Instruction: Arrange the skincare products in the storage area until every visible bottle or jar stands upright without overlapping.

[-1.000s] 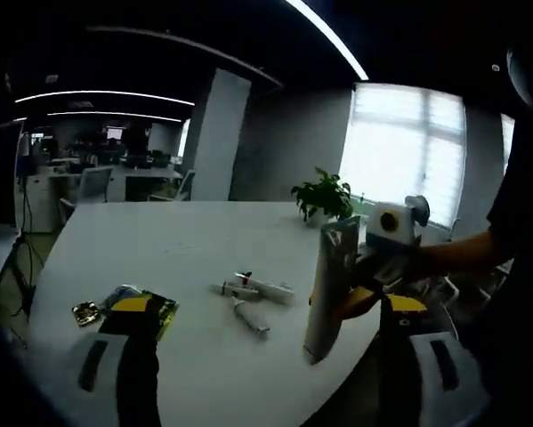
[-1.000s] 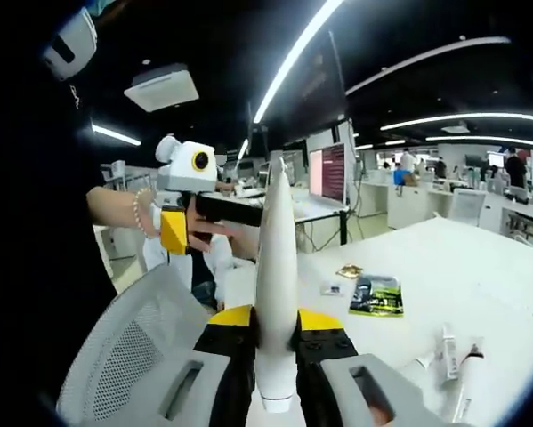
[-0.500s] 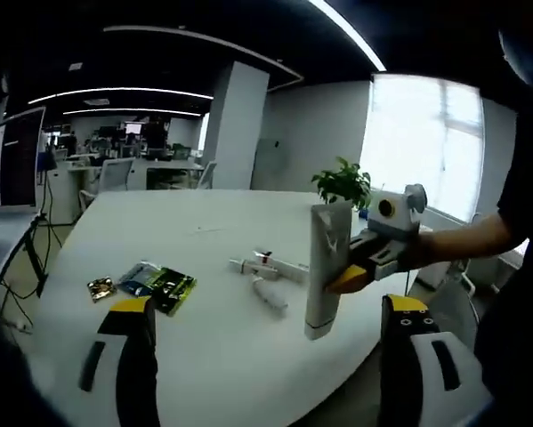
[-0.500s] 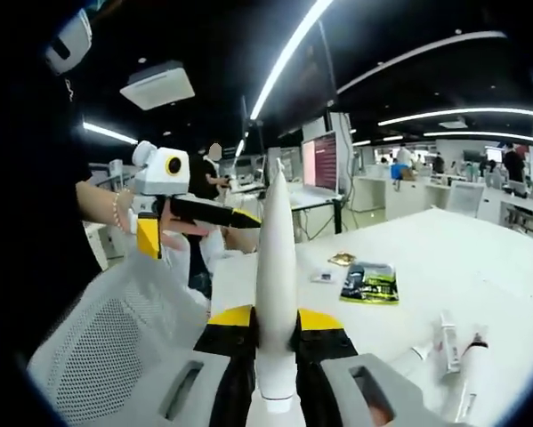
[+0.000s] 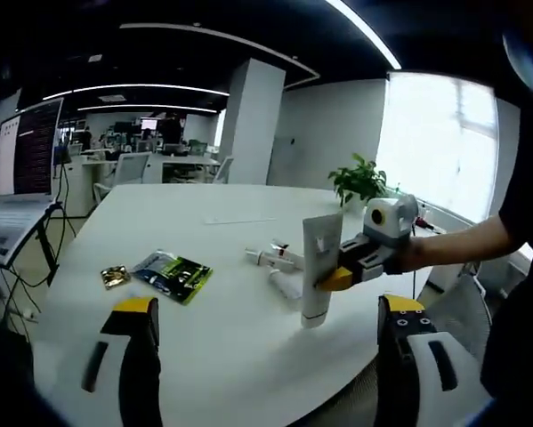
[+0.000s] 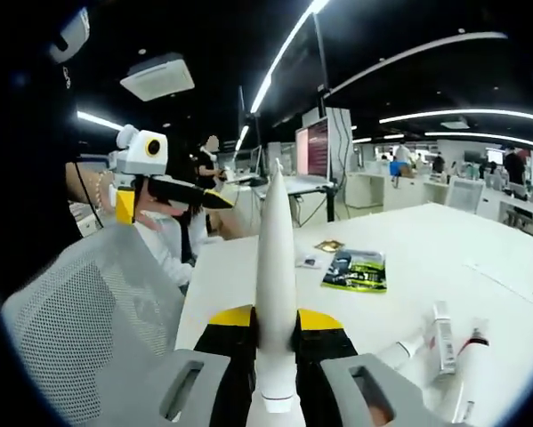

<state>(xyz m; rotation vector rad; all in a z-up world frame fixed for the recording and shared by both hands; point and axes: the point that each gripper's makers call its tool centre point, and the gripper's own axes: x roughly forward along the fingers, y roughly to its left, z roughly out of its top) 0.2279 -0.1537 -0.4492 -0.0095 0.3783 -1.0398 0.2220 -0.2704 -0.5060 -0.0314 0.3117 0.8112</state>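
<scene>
A: Between the jaws of the right gripper (image 6: pixel 276 351), what was seen?

B: A white tube (image 6: pixel 276 285), clamped from both sides near its cap end, crimped tip pointing away from the camera. In the left gripper view the same white tube (image 5: pixel 318 268) stood upright, cap down, at the near edge of the white table (image 5: pixel 204 329), with the right gripper (image 5: pixel 344 274) gripping its lower half from the side. Whether the cap touched the tabletop could not be told.

A: And around it?

B: Three small tubes (image 5: pixel 279 264) lay flat just behind it; a green sachet (image 5: pixel 173 272) and a gold sachet (image 5: pixel 116 277) lay farther along. A potted plant (image 5: pixel 362 181) stood at the far edge.

A: Left gripper (image 5: pixel 264 334)?

B: Jaws spread wide, nothing between them, held well short of the tube. The right gripper view showed it raised in a hand (image 6: pixel 156 206) beside a mesh chair (image 6: pixel 92 307).
</scene>
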